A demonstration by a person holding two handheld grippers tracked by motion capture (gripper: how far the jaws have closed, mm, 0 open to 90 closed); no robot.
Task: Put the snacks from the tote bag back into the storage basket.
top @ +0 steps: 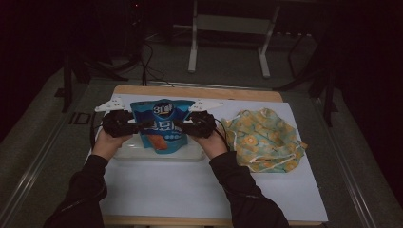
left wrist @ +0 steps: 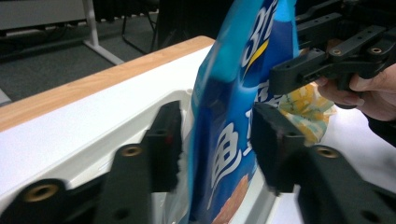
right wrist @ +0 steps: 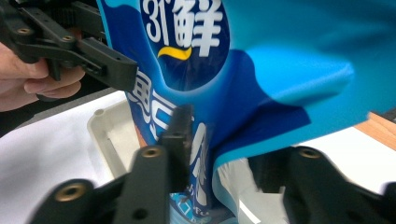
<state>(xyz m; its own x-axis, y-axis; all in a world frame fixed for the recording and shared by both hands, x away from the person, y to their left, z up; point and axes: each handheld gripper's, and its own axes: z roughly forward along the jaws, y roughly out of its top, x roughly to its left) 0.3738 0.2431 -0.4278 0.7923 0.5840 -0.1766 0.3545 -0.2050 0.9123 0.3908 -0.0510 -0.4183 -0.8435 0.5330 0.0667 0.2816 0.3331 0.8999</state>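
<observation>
A blue snack bag (top: 161, 126) stands upright in a shallow white tray (top: 190, 155) on the table. In the high view my left gripper (top: 142, 126) comes at the bag's left edge and my right gripper (top: 179, 126) at its right edge. In the left gripper view the bag (left wrist: 229, 116) hangs between the two black jaws of my left gripper (left wrist: 217, 140), with a gap beside the left pad. In the right gripper view the bag (right wrist: 210, 84) stands between the parted jaws of my right gripper (right wrist: 224, 149), and neither pad presses on it. The tray rim (right wrist: 105, 135) lies below.
A crumpled yellow-and-teal patterned cloth (top: 263, 137) lies to the right of the tray. A white sheet (top: 190, 190) covers most of the wooden tabletop (top: 190, 91). Metal frame legs and cables stand on the floor beyond the far edge.
</observation>
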